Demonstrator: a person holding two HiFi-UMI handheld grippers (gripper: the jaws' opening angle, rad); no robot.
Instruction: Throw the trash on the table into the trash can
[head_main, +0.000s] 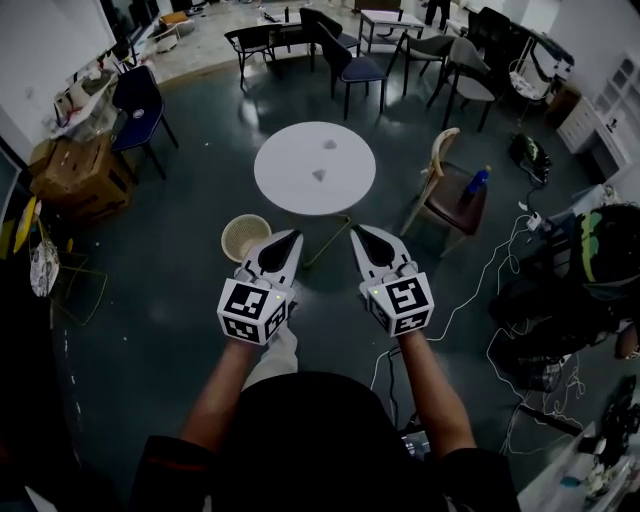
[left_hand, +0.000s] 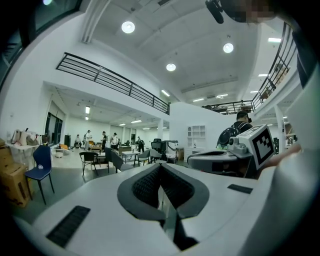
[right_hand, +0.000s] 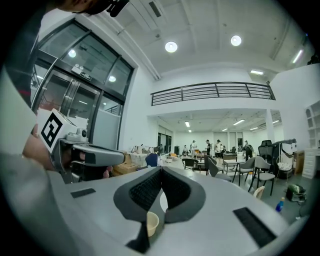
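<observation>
A round white table (head_main: 290, 190) stands ahead on the dark floor, with two small grey crumpled bits of trash (head_main: 329, 145) (head_main: 319, 175) on its top. Beside the table's near left edge sits a beige trash can (head_main: 244, 238); a part of the trash can (right_hand: 151, 223) shows low between the right jaws. My left gripper (head_main: 295, 237) and right gripper (head_main: 357, 232) hang side by side in the air, short of the table. Both are shut with nothing between the pads. The left gripper (left_hand: 160, 169) points into the room, as does the right gripper (right_hand: 161, 172).
A wooden chair (head_main: 447, 190) carrying a blue bottle (head_main: 478, 179) stands right of the table. Cardboard boxes (head_main: 75, 175) and a blue chair (head_main: 138, 100) are at the left. White cables (head_main: 500, 260) trail over the floor at the right. Several chairs and tables fill the back.
</observation>
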